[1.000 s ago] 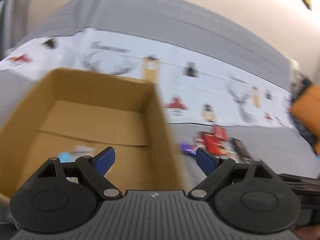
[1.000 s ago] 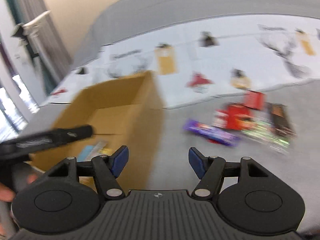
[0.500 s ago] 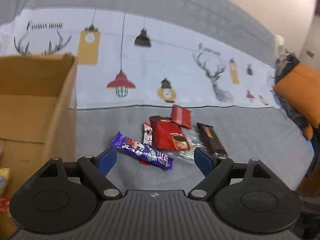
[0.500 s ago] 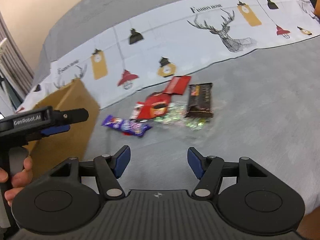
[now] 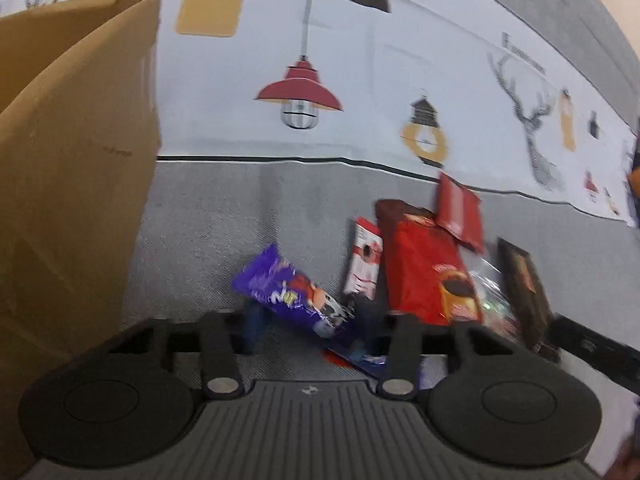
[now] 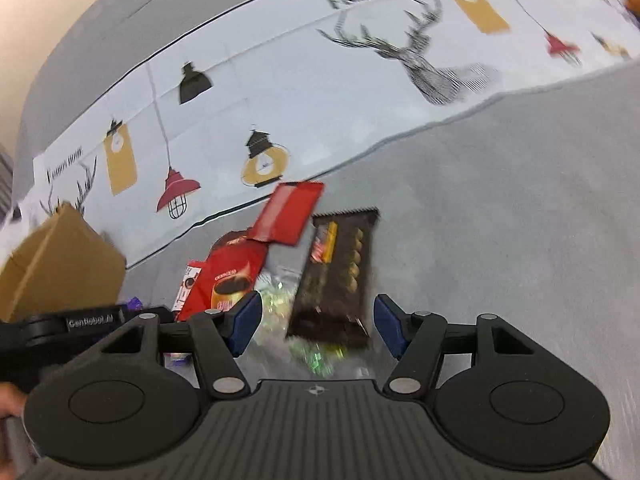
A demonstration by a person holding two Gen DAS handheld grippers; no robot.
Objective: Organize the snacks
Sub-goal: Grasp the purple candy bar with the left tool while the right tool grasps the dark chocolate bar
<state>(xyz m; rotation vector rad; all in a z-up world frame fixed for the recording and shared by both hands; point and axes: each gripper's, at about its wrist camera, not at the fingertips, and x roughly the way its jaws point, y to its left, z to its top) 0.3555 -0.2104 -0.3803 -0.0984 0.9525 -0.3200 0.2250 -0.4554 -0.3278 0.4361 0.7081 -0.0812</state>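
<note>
I have the left tool spread wide around the purple snack bar, gripping nothing. My right tool is wide open either side of the dark biscuit pack. Both lie on the grey bed, near the cardboard box.

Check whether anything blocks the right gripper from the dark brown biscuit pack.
Nothing visible does. The right gripper is open, its fingers flanking the dark brown biscuit pack, which lies partly on clear candy wrappers.
</note>
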